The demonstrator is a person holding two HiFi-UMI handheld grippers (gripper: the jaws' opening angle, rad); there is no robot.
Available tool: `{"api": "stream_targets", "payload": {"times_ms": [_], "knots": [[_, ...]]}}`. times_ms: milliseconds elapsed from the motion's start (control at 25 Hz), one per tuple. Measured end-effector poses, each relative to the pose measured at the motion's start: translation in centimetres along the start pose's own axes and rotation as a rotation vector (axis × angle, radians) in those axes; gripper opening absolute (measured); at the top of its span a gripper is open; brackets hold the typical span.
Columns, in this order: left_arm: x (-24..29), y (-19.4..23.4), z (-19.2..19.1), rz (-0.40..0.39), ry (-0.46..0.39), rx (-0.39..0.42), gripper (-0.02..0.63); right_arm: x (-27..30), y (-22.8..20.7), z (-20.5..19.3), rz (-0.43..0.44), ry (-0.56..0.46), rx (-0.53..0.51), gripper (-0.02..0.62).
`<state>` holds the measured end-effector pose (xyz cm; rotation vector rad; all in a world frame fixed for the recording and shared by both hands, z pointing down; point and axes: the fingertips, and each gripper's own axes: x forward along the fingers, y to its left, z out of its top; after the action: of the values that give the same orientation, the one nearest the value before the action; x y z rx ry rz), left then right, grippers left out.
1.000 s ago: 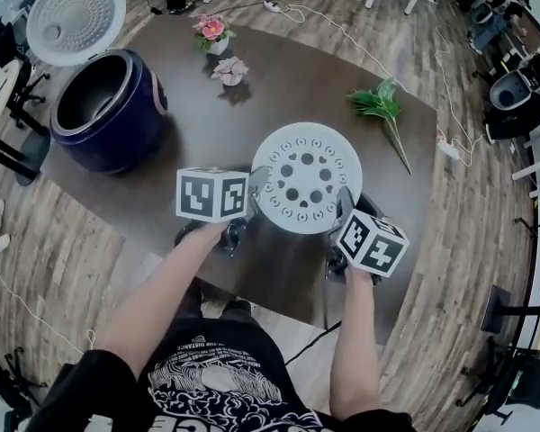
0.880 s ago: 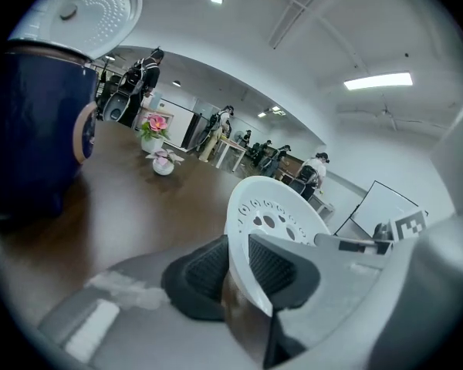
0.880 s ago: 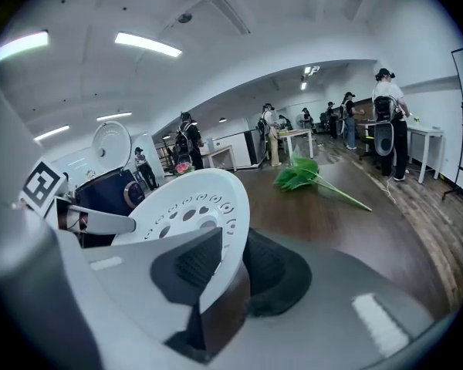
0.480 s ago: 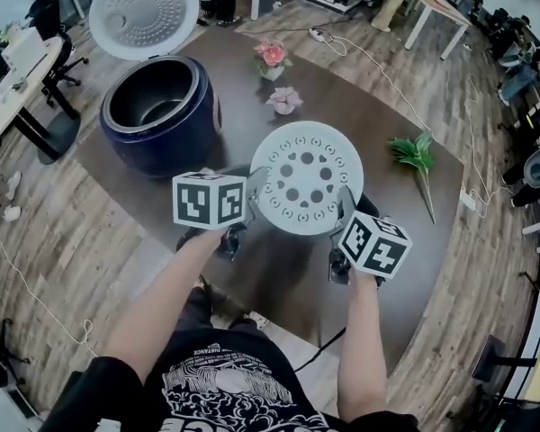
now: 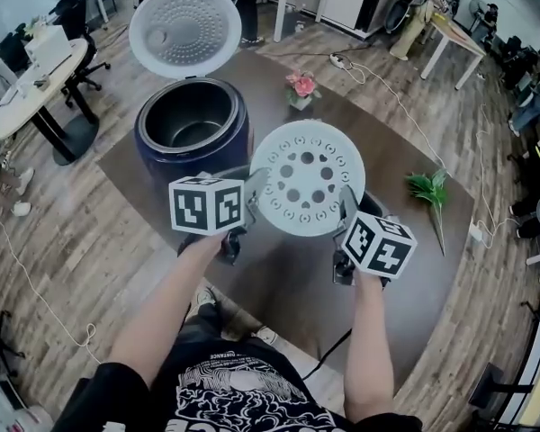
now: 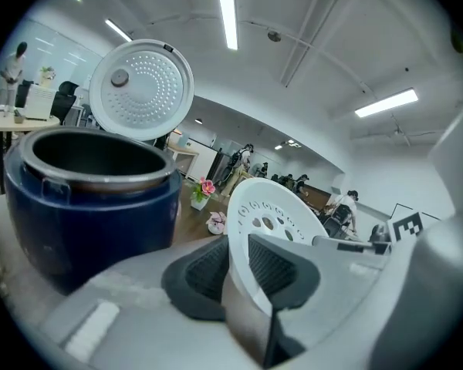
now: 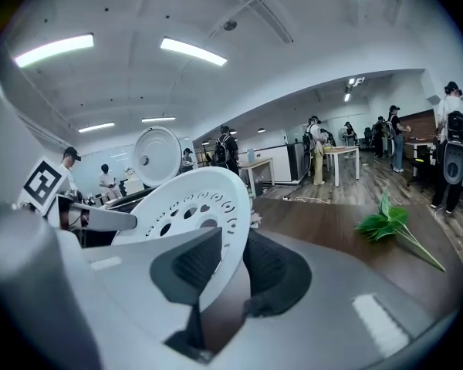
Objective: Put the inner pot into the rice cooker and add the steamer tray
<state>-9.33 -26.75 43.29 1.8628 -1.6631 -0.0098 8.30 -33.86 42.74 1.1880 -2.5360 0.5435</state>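
- Left gripper [image 5: 255, 185]: clenched on the left rim of the tray [image 5: 307, 177]; in the left gripper view both ribbed pads press the thin white edge between them.
- Right gripper [image 5: 346, 202]: clamped likewise on the tray's right rim, its pads on either face of the edge (each gripper carries a cube with square markers, facing the head camera).
- Tray: a white round disc pierced with large holes at the centre and rings of smaller slots nearer the edge. It is held clear of the table [image 5: 279, 259], roughly level, between the two grippers, just to the right of the cooker [image 5: 175, 158] and nearer the person.
- Cooker: dark blue, standing on the table's far left part, with its lid [image 5: 184, 31] swung open and upright at the far side, the dimpled inner face turned toward the person.
- Pot [image 5: 194, 126]: seated inside the cooker; its dark interior and metal rim show at the opening.
- Flower [image 5: 301, 86]: pink, in a small pot, on the table beyond the tray.
- Sprig [image 5: 429, 190]: green leaves lying on the table at the right, well apart from the tray.
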Motion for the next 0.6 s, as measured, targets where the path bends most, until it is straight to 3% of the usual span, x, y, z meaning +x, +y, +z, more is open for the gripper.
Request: {"api": "stream_targets", "payload": {"times_ms": [600], "knots": [[-6.1, 5.1, 8.3, 0.054, -0.152, 0.010, 0.086, 3.3, 9.2, 6.7, 0.111, -0.066, -0.085, 0.094]]}}
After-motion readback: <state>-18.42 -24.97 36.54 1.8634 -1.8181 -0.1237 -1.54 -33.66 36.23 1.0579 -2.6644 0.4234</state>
